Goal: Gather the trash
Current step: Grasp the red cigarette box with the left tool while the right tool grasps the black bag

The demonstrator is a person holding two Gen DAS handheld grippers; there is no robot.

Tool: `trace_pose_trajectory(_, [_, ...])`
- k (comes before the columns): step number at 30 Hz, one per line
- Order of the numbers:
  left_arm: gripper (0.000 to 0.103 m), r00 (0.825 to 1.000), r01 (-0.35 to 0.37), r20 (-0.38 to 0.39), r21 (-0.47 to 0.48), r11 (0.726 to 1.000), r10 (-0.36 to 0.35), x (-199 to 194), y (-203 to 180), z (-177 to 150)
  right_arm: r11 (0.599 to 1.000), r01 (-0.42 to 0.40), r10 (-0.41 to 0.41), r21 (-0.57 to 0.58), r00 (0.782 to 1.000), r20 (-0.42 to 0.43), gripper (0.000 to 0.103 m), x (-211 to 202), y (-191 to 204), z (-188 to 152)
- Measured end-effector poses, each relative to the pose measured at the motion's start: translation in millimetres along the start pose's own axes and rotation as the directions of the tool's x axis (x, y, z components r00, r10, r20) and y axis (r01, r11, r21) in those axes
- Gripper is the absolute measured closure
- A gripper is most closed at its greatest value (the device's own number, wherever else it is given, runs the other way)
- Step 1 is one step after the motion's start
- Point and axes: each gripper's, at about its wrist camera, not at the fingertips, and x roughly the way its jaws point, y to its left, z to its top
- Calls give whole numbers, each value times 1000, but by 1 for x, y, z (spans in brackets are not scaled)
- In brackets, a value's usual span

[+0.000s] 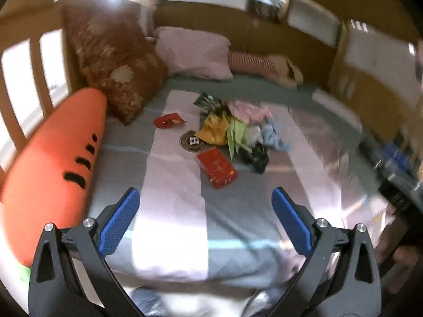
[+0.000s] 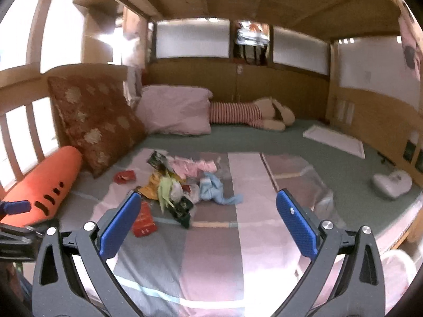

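A heap of trash lies mid-bed on the striped blanket (image 1: 174, 185): a red packet (image 1: 216, 167), a yellow wrapper (image 1: 214, 130), green and black scraps (image 1: 238, 137), a blue plastic bag (image 1: 272, 134), pink paper (image 1: 248, 111) and a dark wrapper (image 1: 207, 101). A crumpled red wrapper (image 1: 169, 120) and a round dark badge (image 1: 191, 141) lie just left of the heap. My left gripper (image 1: 205, 194) is open, short of the red packet. In the right wrist view the same heap (image 2: 179, 185) lies ahead and left of my open right gripper (image 2: 208, 198), whose left finger overlaps the red packet (image 2: 144, 220).
An orange carrot-shaped cushion (image 1: 53, 166) lies along the left rail, a brown patterned pillow (image 1: 116, 66) beside it. A pink pillow (image 2: 174, 111) and a striped plush toy (image 2: 251, 113) lie at the head. A white tray (image 2: 334, 140) and a white slipper-like thing (image 2: 394, 183) sit at right.
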Motion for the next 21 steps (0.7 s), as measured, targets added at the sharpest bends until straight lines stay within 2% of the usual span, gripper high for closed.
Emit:
trace_pose_trajectory(1, [4,999,31,25,-37,999,-30,7,9,-7,1000,-24,24,4,999,-23,3,7,1,-5])
trace_pose_trajectory(2, [4,999,27,27,-52,998,-26,15,14,-12,999,-34,34,7,999,-42,3,13,3,-10])
trace_pose_trajectory(3, [4,1000,-10,-7,-50,999,9,24,16,-14,999,-37,37,0,998,-51,3,15,7,-12])
trace_pose_trajectory(4, [4,997,-32,-73,-42,999,29,33,18,-15,999,-42,41,-14,998,-50,3,15,12,-13])
trace_pose_trajectory(6, [4,996,17,-85,-58,998,-22,33,22,-14,998,-37,36,-50,999,-24,3,10,25,-10])
trace_pose_trajectory(8, [4,995,-36,-98,-20,999,34,34,22,-13,995,-13,11,-97,1000,-16,3,10,37,-7])
trace_pose_trajectory(10, [4,986,-35,-163,25,999,38,42,19,-11,991,-29,21,-129,998,-62,3,18,43,-4])
trace_pose_trajectory(12, [4,975,-11,-220,65,998,25,51,17,-9,993,-69,60,-93,993,-98,3,26,40,-1])
trace_pose_trajectory(16, [4,978,9,-206,74,997,7,61,16,-1,996,-90,88,-12,989,-121,3,42,31,11])
trace_pose_trajectory(19, [4,980,19,-198,75,997,-3,74,4,20,993,-101,106,52,989,-106,3,57,19,43])
trace_pose_trajectory(21, [4,975,8,-220,76,997,9,97,-11,34,994,-100,104,41,990,-95,3,71,21,62])
